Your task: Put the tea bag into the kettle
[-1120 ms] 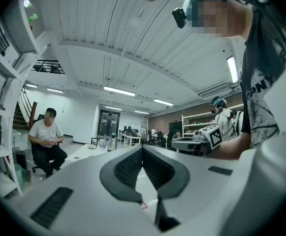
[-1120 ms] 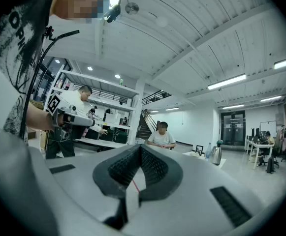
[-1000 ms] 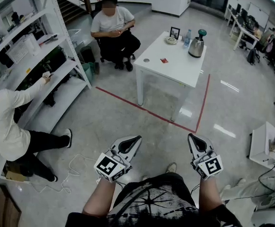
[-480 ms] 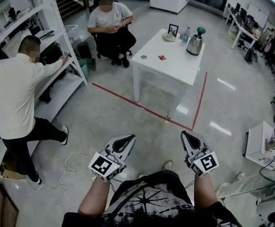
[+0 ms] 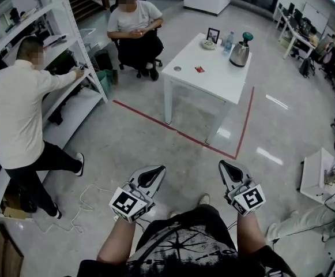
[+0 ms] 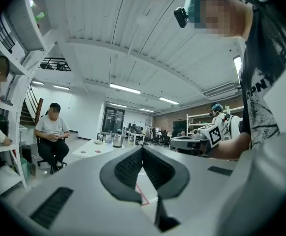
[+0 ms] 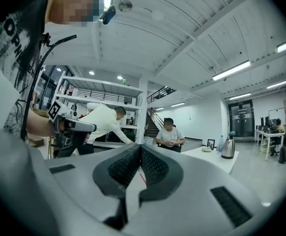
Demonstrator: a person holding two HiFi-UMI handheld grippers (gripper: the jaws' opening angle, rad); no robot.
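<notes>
The steel kettle (image 5: 239, 54) with a green knob stands at the far right of a white table (image 5: 213, 82) across the room. The small red tea bag (image 5: 199, 69) lies on the tabletop left of the kettle. Both grippers are held low before the person's body, far from the table. My left gripper (image 5: 158, 169) and right gripper (image 5: 224, 165) are shut with nothing in them. In the left gripper view the jaws meet at the tip of the left gripper (image 6: 143, 149), with the kettle (image 6: 117, 140) far beyond. The right gripper (image 7: 141, 148) looks the same, the kettle (image 7: 227, 148) to its right.
A person sits on a chair (image 5: 134, 25) behind the table. Another person in white (image 5: 17, 108) stands at the shelving (image 5: 57, 45) on the left. Red tape (image 5: 179, 133) marks the floor around the table. A cable (image 5: 92, 198) lies on the floor at left. A picture frame (image 5: 213, 35) and a bottle (image 5: 229, 41) share the table.
The person at the shelves has stood up from a crouch and stepped right. Both grippers have drifted slightly left and lower in the head view, still shut.
</notes>
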